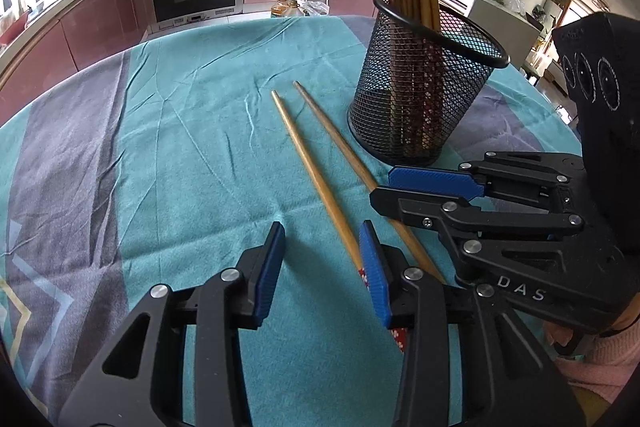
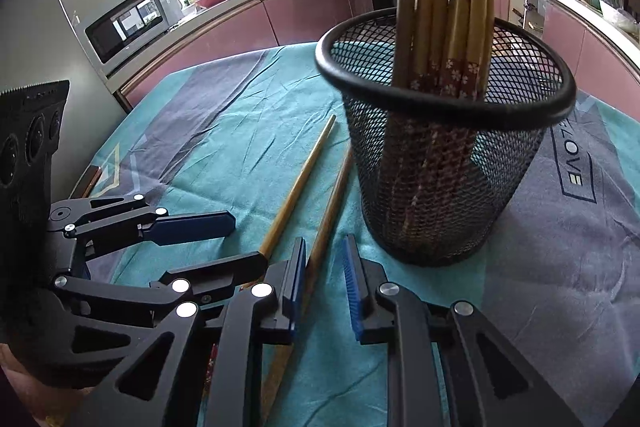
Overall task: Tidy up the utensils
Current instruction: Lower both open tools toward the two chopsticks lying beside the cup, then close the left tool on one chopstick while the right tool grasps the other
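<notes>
Two loose chopsticks (image 1: 316,171) lie beside the mesh holder (image 1: 420,87), so each spread gripper, left gripper (image 1: 322,267) and right gripper (image 2: 324,283), straddles one, neither pinching yet.

White letters "DAS" stand on the black body of the right gripper (image 1: 382,189), seen from the left wrist. The tablecloth (image 2: 580,227) bears "LOVE" in a printed frame, read sideways beside the mesh holder (image 2: 440,187).

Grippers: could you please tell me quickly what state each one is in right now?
Left gripper: open, holding nothing.
Right gripper: open around a chopstick, not clamped on it.
</notes>
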Tool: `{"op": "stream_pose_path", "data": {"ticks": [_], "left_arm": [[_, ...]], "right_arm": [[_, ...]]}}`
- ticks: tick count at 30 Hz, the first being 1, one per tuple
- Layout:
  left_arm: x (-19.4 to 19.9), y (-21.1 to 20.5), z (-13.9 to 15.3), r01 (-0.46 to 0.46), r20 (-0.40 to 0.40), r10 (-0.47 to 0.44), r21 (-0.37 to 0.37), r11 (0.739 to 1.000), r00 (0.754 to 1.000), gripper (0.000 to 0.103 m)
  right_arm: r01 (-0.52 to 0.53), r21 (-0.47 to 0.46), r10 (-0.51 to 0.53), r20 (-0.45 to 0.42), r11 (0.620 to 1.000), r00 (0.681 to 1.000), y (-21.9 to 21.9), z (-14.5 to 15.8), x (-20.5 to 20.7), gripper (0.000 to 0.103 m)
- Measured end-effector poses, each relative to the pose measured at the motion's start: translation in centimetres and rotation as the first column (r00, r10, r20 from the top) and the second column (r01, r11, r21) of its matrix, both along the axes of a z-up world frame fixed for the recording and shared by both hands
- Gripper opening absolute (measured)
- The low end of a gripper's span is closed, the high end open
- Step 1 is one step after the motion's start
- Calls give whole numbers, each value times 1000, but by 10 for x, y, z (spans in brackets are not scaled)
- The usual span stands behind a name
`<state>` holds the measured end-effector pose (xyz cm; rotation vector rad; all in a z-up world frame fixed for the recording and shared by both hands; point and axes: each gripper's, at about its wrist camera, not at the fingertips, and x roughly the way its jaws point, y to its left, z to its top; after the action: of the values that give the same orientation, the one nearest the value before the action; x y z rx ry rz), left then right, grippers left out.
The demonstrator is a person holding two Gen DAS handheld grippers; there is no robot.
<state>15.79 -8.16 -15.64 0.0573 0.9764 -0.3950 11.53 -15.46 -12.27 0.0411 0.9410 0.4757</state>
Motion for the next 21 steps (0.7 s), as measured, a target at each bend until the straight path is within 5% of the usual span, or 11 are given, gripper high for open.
{"op": "stream_pose_path", "data": {"ticks": [11,21], "left_arm": [[5,4,-2,-38,-7,38,8,999,999,21],[16,4,-3,-48,-17,48,3,999,999,21]], "right_arm": [[0,26,0,-12,1000,1000,-7,-1,0,13],[12,12,-12,-7,1000,1000,0,-1,6,13]]}}
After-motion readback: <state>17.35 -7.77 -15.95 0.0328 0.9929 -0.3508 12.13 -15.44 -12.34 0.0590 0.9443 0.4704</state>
